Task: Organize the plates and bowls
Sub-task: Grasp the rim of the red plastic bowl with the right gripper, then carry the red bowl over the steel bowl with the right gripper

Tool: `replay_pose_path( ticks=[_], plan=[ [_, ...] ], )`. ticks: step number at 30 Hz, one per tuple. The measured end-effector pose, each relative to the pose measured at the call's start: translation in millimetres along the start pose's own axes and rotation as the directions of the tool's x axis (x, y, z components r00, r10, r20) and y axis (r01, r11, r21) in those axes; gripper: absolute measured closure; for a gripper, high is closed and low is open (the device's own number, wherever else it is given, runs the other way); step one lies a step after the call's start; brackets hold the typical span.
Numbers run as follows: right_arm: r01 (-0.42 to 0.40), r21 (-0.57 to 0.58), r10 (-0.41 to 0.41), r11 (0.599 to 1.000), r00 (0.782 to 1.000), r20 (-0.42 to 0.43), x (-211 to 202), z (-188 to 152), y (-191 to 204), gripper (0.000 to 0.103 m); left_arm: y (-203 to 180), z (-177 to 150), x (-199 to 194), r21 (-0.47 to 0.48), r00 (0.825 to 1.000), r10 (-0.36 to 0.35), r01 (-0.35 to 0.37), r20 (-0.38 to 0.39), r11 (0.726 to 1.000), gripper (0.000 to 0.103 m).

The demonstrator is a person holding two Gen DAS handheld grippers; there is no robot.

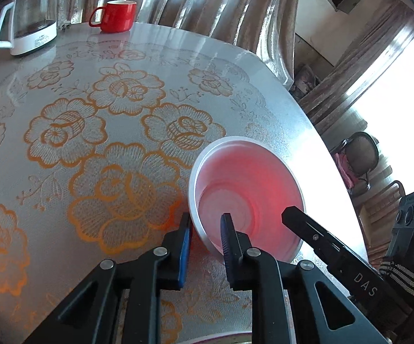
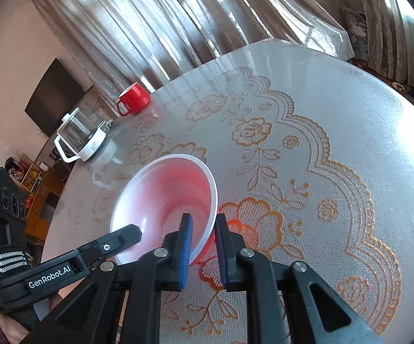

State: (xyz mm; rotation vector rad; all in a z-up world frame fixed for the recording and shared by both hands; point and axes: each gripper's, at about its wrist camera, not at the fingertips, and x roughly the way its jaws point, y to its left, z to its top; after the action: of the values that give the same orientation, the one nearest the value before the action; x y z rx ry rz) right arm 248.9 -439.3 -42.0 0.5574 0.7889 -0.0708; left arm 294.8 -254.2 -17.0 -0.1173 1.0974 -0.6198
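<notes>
Bench [image 1: 155,46]: we see a large bench under a frosted cover with orange lace flowers; a curtain hangs behind it.
Kettle [image 1: 29,17]: a glass kettle with a white base and handle stands at the far edge of the bench.
Bowl [image 1: 247,189]: the bowl is white at the rim and pink-red inside. It is near the edge of the bench closest to us, between the two tongs, and it looks tilted. We cannot tell if its bottom touches the bench.
Mug [image 1: 118,17]: a red mug stands just beside the kettle, well apart from the bowl.
Left tongs [image 1: 207,229]: we see them clamped on the rim of the bowl, one blue pad outside the wall and one inside.
Right tongs [image 2: 202,229]: we see them clamped on the opposite side of the rim, again one pad inside and one outside.
</notes>
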Motion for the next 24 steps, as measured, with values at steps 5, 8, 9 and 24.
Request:
replay_pose_path(
  ticks=[5,8,9,24],
  plan=[
    [-0.014,-0.040,0.013,0.999,1.000,-0.018,-7,-10,21,0.087,15,-15,-24,-0.032,1.000,0.016,-0.015,0.019,0.999,0.083],
    [-0.031,-0.062,0.029,0.998,0.999,-0.026,-10,-15,36,0.087,24,-25,-40,-0.044,0.999,0.030,-0.028,0.038,0.999,0.083],
    [-0.039,-0.070,0.037,0.997,0.999,-0.029,-12,-17,42,0.087,27,-27,-44,-0.045,0.998,0.039,-0.037,0.044,0.998,0.083],
    [-0.138,-0.130,0.121,0.982,0.984,-0.132,10,-64,118,0.086,100,-76,-98,-0.153,0.986,0.144,-0.130,0.083,0.980,0.083]
  ],
)
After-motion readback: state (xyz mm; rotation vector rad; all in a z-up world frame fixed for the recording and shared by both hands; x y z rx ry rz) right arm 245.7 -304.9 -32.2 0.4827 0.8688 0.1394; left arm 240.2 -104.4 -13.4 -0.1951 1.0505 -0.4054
